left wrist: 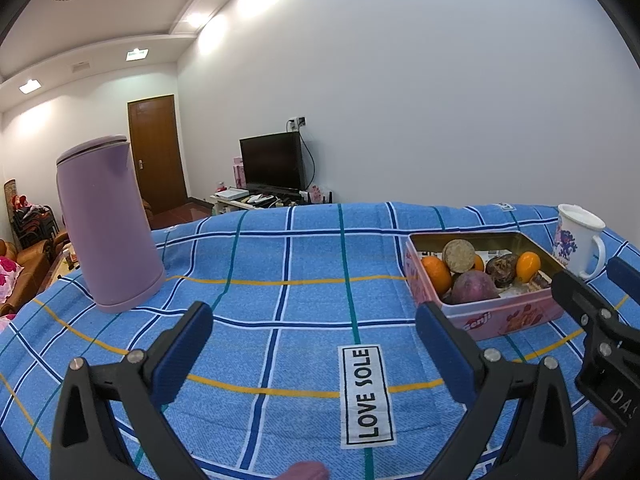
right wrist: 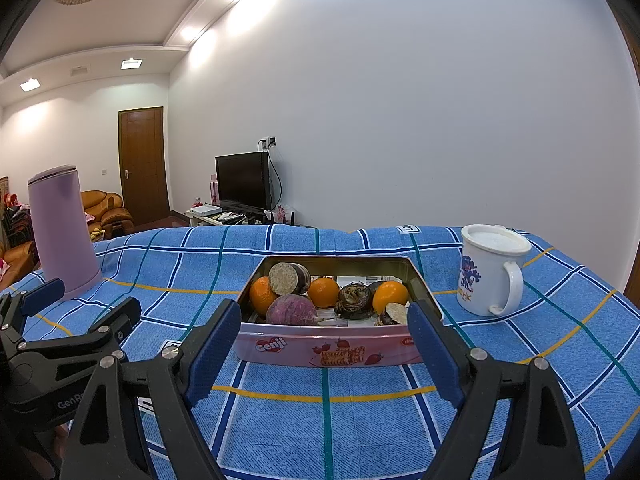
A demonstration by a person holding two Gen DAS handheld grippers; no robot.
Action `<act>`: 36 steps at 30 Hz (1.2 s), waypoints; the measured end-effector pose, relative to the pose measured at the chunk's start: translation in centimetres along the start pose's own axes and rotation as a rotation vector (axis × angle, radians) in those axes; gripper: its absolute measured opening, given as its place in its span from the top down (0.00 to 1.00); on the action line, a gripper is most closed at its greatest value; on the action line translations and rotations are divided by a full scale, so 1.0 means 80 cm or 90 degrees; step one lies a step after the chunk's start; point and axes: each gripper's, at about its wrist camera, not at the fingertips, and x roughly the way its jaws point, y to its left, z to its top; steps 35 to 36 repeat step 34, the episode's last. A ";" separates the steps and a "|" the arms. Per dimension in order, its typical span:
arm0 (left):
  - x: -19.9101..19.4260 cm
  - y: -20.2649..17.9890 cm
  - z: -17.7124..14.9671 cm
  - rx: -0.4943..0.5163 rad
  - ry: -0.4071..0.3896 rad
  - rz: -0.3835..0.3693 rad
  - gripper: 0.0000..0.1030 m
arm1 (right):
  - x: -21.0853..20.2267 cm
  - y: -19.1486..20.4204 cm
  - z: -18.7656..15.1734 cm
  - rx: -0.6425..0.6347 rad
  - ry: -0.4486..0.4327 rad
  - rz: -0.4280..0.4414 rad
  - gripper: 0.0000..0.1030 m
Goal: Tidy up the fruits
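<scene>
In the left wrist view, the left gripper (left wrist: pixel 314 334) hangs with its jaws wide and empty over the blue checked cloth (left wrist: pixel 280 264). The pink tin (left wrist: pixel 516 316) with the fruits stands to its right, and the purple kettle (left wrist: pixel 108 224) far left of the tin, probably kept aside to leave working room. In the right wrist view, the right gripper (right wrist: pixel 324 332) is also wide and holds nothing, aimed straight at the tin, ready, I think, to pick an orange (right wrist: pixel 323 291). The white mug (right wrist: pixel 492 270) stands just right of the tin.
</scene>
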 end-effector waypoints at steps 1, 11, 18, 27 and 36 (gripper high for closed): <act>0.000 -0.001 0.000 0.001 0.000 0.001 0.00 | 0.000 0.000 0.000 0.000 0.000 0.000 0.16; -0.001 -0.001 -0.001 0.006 -0.003 0.006 0.00 | 0.000 0.000 0.000 0.000 0.000 0.000 0.16; -0.001 -0.002 -0.002 0.008 -0.002 0.008 0.00 | 0.000 0.000 0.000 0.000 0.000 0.000 0.16; -0.002 -0.001 -0.002 0.005 -0.003 0.003 0.00 | 0.000 0.000 0.000 0.000 0.000 0.000 0.16; -0.001 0.000 -0.002 0.008 -0.001 0.002 0.00 | 0.000 -0.001 0.000 0.000 0.002 0.000 0.15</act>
